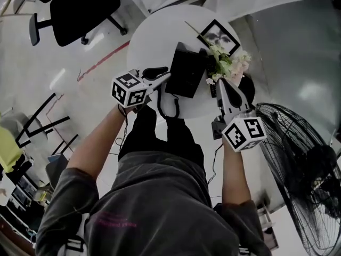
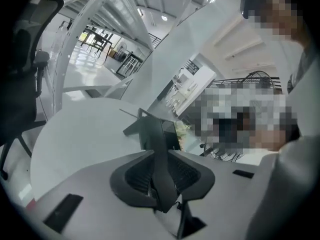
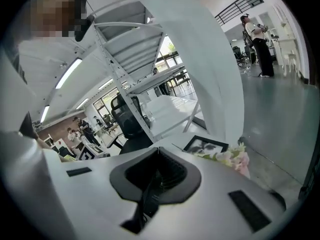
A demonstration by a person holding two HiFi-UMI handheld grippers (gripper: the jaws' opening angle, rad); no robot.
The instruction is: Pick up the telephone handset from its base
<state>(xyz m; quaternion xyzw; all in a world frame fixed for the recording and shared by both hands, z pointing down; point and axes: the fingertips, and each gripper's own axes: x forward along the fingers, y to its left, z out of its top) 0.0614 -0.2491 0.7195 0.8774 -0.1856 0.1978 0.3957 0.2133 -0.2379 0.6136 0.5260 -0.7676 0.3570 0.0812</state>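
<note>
The black telephone (image 1: 186, 71) sits on a round white table (image 1: 154, 36). Its handset does not stand out from the base in the head view. A coiled cord (image 1: 169, 106) hangs over the table's near edge. My left gripper (image 1: 165, 74) is at the telephone's left side. In the left gripper view its jaws (image 2: 157, 156) stand apart, and the dark telephone (image 2: 150, 131) fills the gap; I see no pad pressing on it. My right gripper (image 1: 220, 83) hovers to the right of the telephone, by the flowers, with its jaws (image 3: 159, 156) together and nothing held.
A bunch of pale flowers (image 1: 229, 63) and a black picture frame (image 1: 218, 36) lie at the table's far right. A standing fan (image 1: 298, 164) is on the floor to the right. An office chair (image 1: 80, 9) stands beyond the table on the left.
</note>
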